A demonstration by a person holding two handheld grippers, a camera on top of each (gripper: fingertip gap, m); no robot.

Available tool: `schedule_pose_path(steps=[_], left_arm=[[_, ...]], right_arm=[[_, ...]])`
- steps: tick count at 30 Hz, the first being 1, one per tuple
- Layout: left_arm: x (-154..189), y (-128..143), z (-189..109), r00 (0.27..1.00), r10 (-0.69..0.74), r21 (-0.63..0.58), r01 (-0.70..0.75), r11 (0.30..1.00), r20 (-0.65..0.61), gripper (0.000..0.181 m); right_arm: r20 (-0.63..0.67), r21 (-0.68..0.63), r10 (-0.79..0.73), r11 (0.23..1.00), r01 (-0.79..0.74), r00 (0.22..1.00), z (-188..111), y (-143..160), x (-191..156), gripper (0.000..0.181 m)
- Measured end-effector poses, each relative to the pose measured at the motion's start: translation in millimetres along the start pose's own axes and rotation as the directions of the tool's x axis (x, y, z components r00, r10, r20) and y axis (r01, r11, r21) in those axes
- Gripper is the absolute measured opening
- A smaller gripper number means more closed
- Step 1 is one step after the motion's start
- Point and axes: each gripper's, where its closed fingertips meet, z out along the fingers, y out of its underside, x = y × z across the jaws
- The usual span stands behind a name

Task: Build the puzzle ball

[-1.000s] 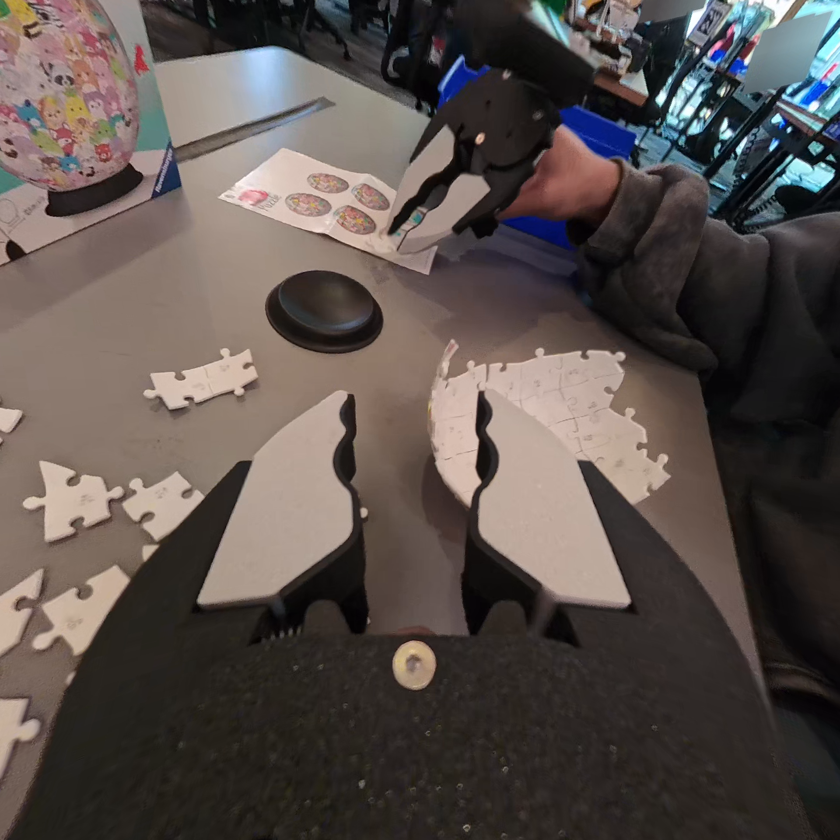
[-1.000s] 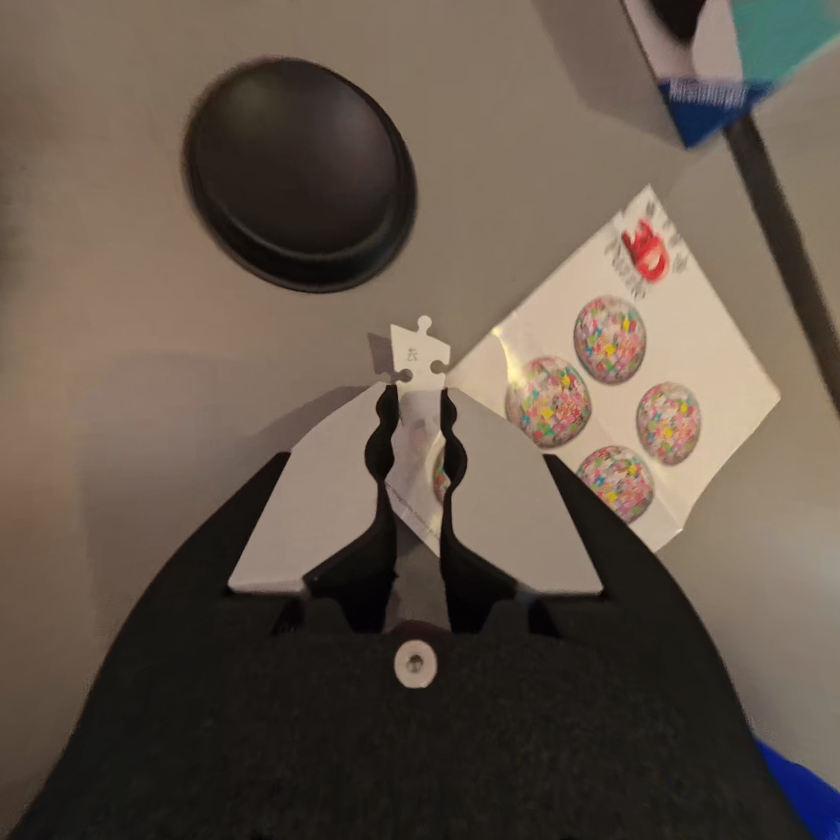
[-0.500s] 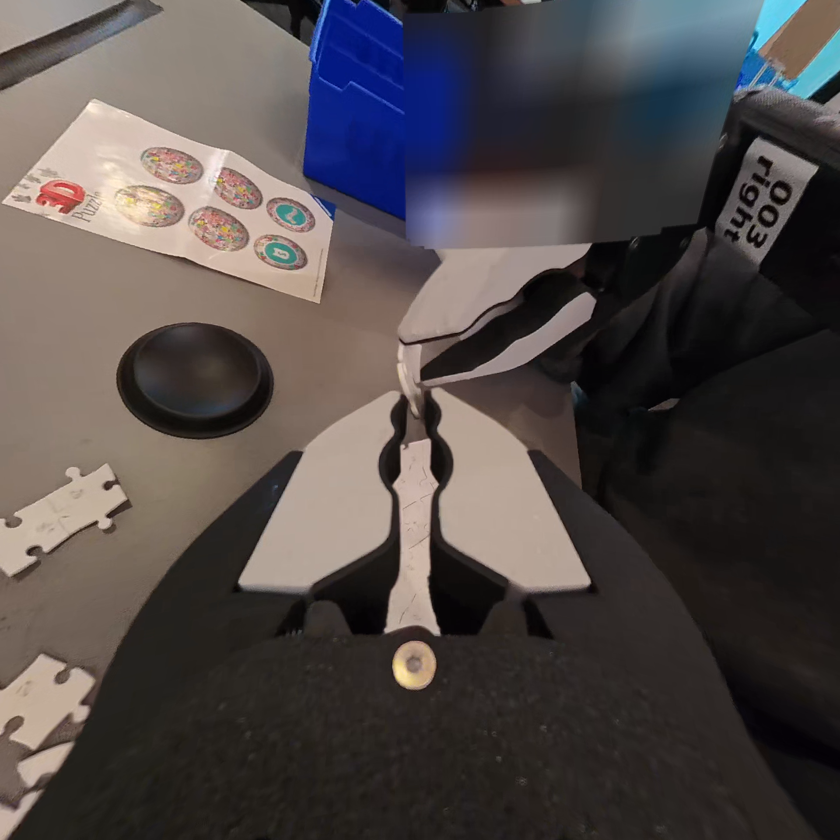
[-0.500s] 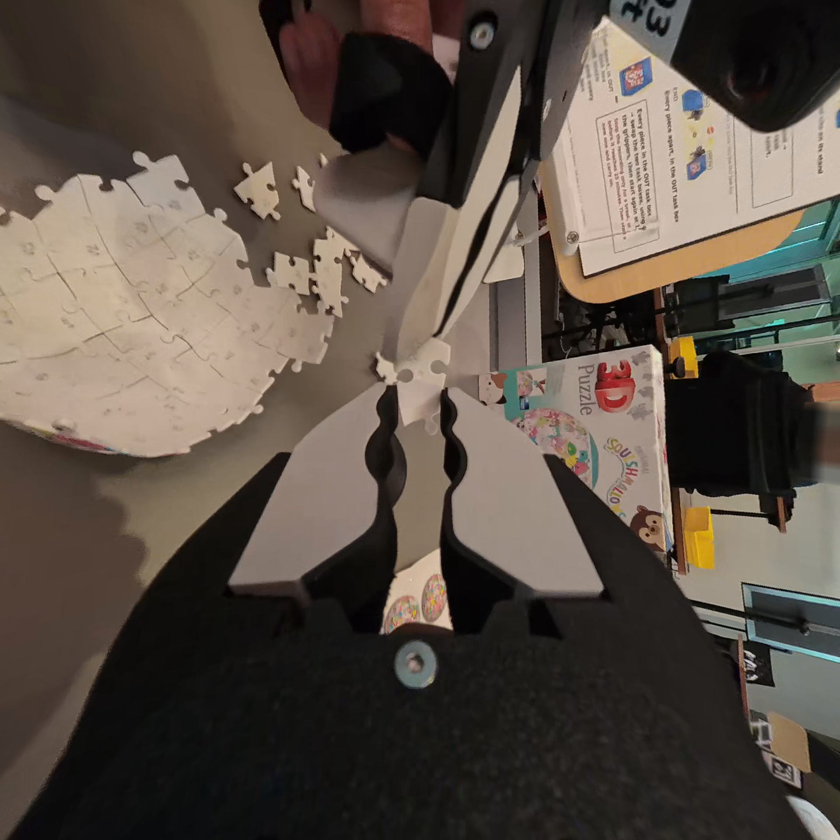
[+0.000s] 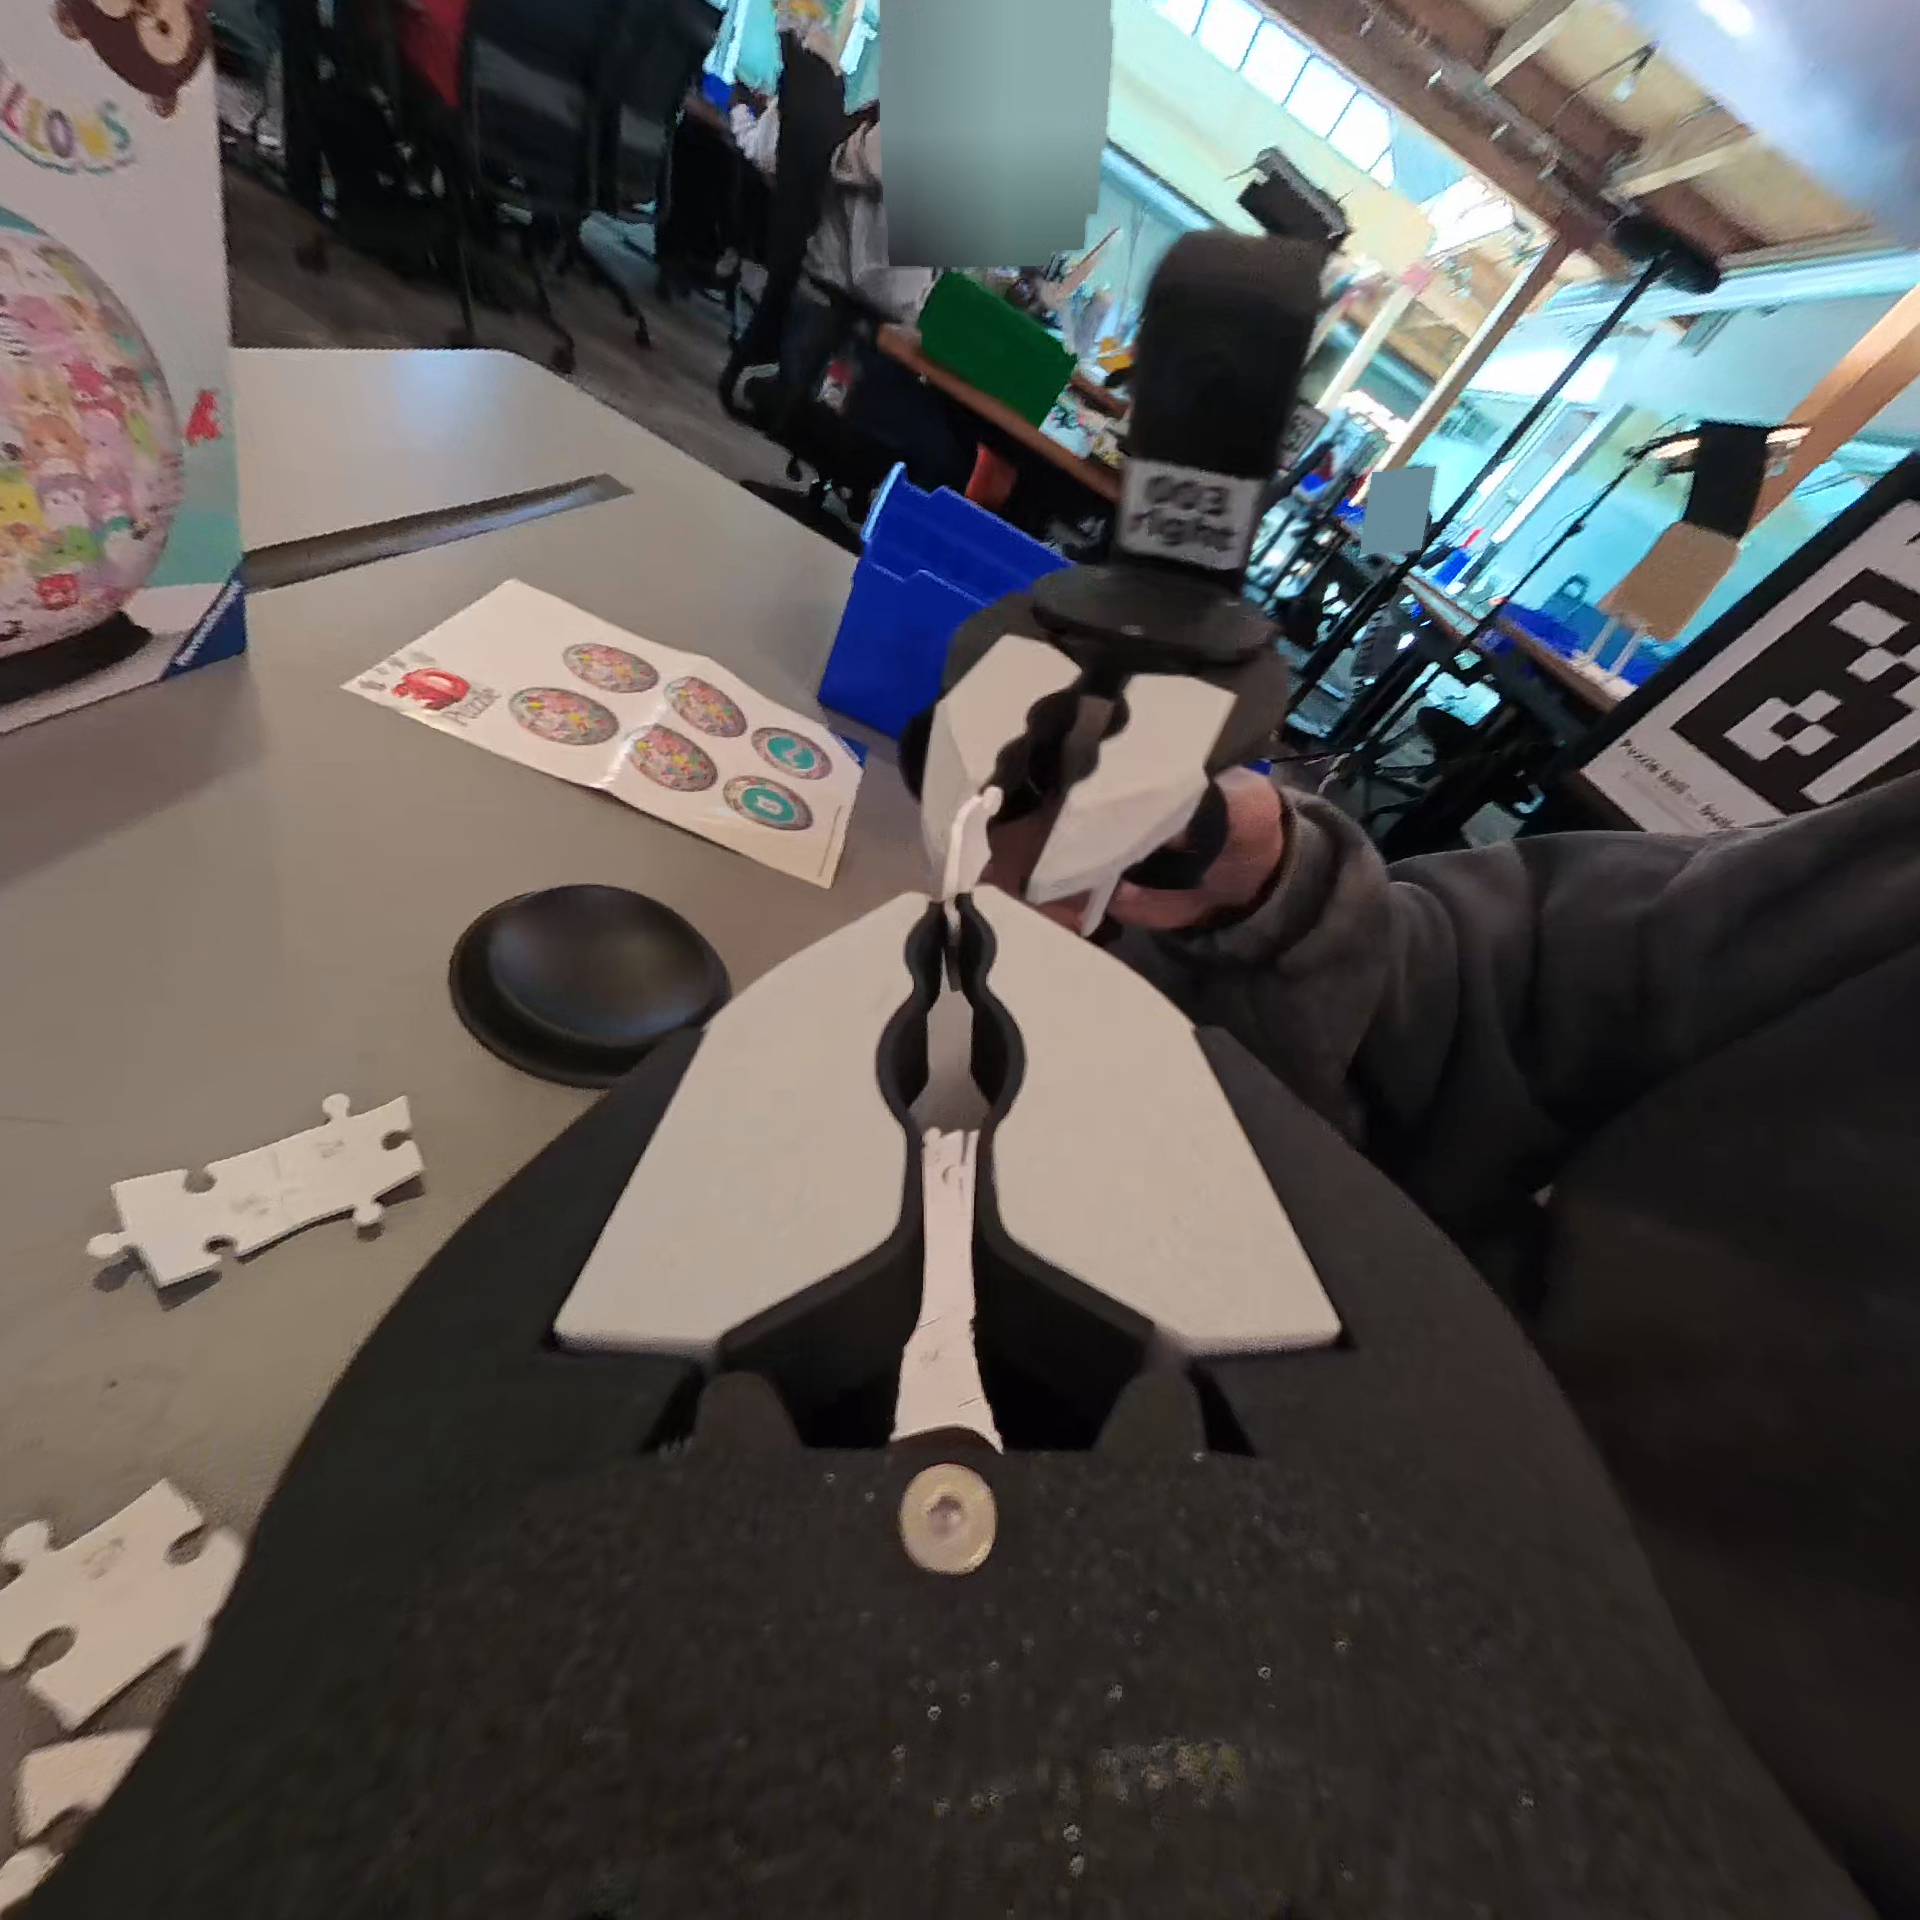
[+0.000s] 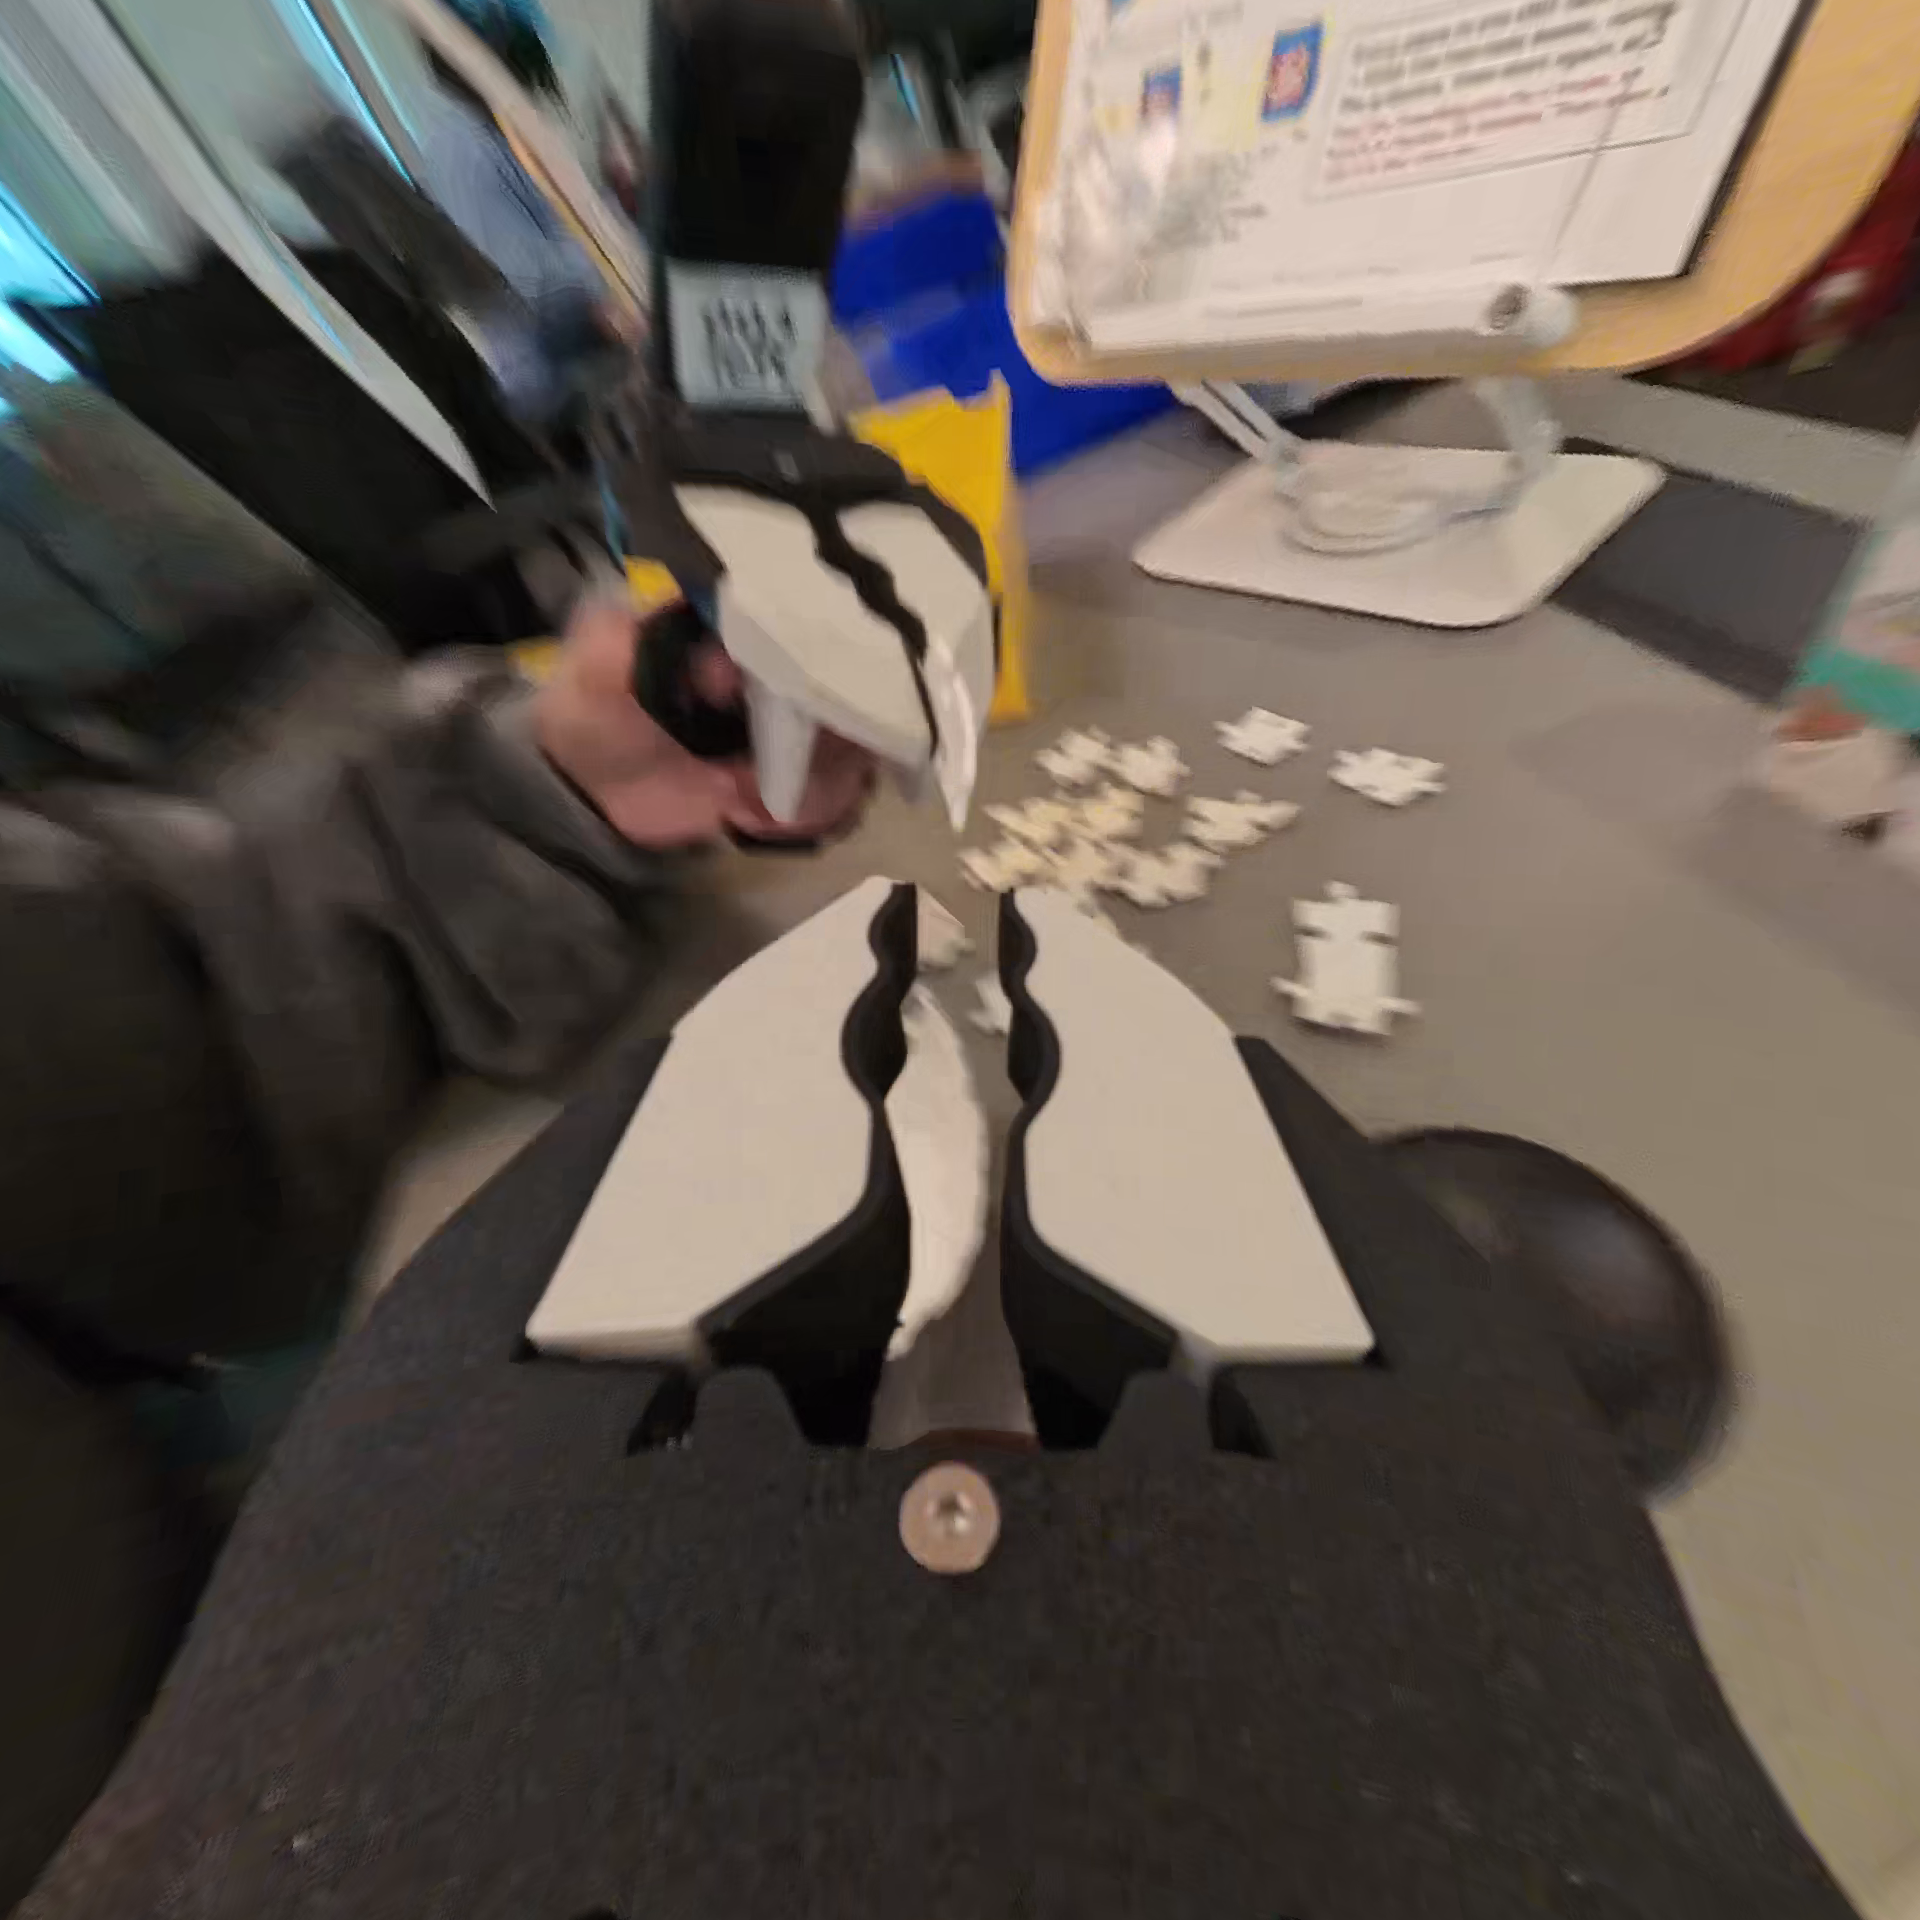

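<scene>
My left gripper [image 5: 951, 920] is clamped on the curved puzzle shell [image 5: 940, 1320], seen edge-on between the fingers, its long axis toward 12 o'clock. My right gripper [image 6: 956, 904] pinches a single white piece [image 5: 964, 836] meeting the shell's rim. Gray table [image 5: 312, 935] lies free at 10 o'clock; black stand [image 5: 587, 977] sits nearby.

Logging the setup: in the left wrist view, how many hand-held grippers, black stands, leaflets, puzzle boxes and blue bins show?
left hand-held gripper, right hand-held gripper: 2
black stand: 1
leaflet: 1
puzzle box: 1
blue bin: 1
Total: 6
</scene>
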Motion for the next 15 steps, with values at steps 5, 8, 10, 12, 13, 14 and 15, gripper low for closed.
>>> schedule_pose_path(steps=[5, 8, 10, 12, 13, 14, 15], left_arm=[[5.5, 6.1, 7.5, 0.999, -0.013, 0.036, 0.015, 0.999, -0.051, 0.002], [2.8, 10.9, 12.0, 0.999, -0.005, 0.032, 0.006, 0.999, -0.034, 0.002], [-0.1, 20.1, 12.4, 1.000, 0.024, -0.024, -0.025, 0.999, -0.018, 0.004], [-6.0, 35.2, 8.2, 0.998, 0.059, -0.114, -0.057, 0.992, 0.010, 0.021], [-7.4, 43.1, 4.4, 0.998, 0.066, -0.152, -0.064, 0.986, 0.010, 0.022], [-9.2, 50.6, 0.2, 0.997, 0.073, -0.192, -0.069, 0.979, 0.010, 0.022], [-11.9, 55.7, -3.8, 0.996, 0.088, -0.220, -0.081, 0.972, 0.020, 0.022]], right_arm=[[0.116, 0.106, 0.134, 0.984, -0.147, 0.984, 9.0, -12.3, -7.3, 0.014], [0.044, 0.087, 0.102, 0.991, -0.106, 0.994, 11.0, -8.8, -0.7, 0.003], [0.035, 0.050, 0.097, 0.994, -0.099, 0.995, 11.7, -2.6, 0.8, 0.003], [0.024, -0.006, 0.074, 0.997, -0.073, 0.997, 6.9, 3.3, 3.9, 0.003], [0.018, -0.059, 0.064, 0.996, -0.063, 0.998, 1.8, 7.2, 5.7, 0.003], [0.026, -0.136, 0.047, 0.990, -0.043, 0.999, -4.3, 12.8, 4.8, 0.003], [0.042, -0.216, 0.023, 0.976, -0.013, 0.999, -10.7, 18.7, 2.1, 0.003]])
